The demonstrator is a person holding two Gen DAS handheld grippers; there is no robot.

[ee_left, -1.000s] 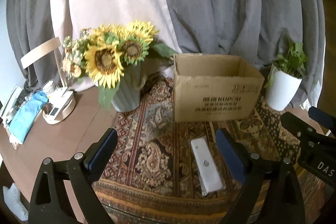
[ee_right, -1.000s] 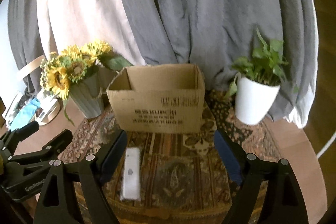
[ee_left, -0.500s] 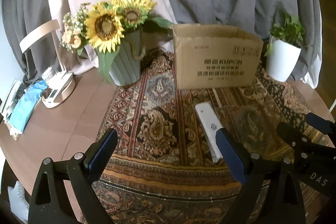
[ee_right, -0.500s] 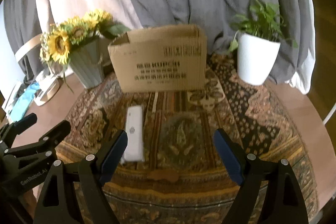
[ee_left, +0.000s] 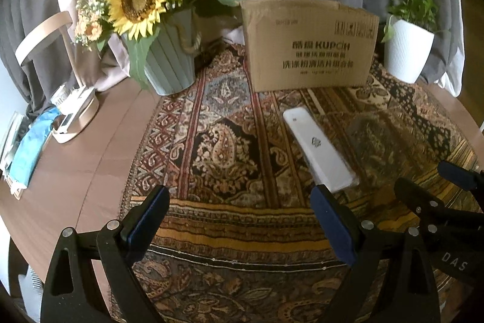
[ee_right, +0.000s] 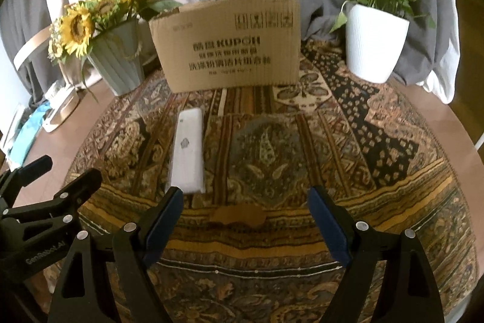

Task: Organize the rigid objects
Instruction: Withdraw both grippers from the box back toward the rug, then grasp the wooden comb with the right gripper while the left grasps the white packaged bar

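One white remote [ee_left: 320, 151] [ee_right: 188, 151] lies flat on the rug [ee_left: 230, 147], long axis running near to far, far end toward the one box [ee_left: 310, 43] [ee_right: 228, 43]. Two pots flank the box. Left gripper [ee_left: 240, 212] and right gripper [ee_right: 246, 209] hang near it, both spread wide, holding nothing

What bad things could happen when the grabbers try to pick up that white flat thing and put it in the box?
The white remote lies flat on the patterned rug, so fingers might snag the cloth or slip off it. Both the left gripper and the right gripper are open and close together, so they might bump. The cardboard box looks light and could get pushed back.
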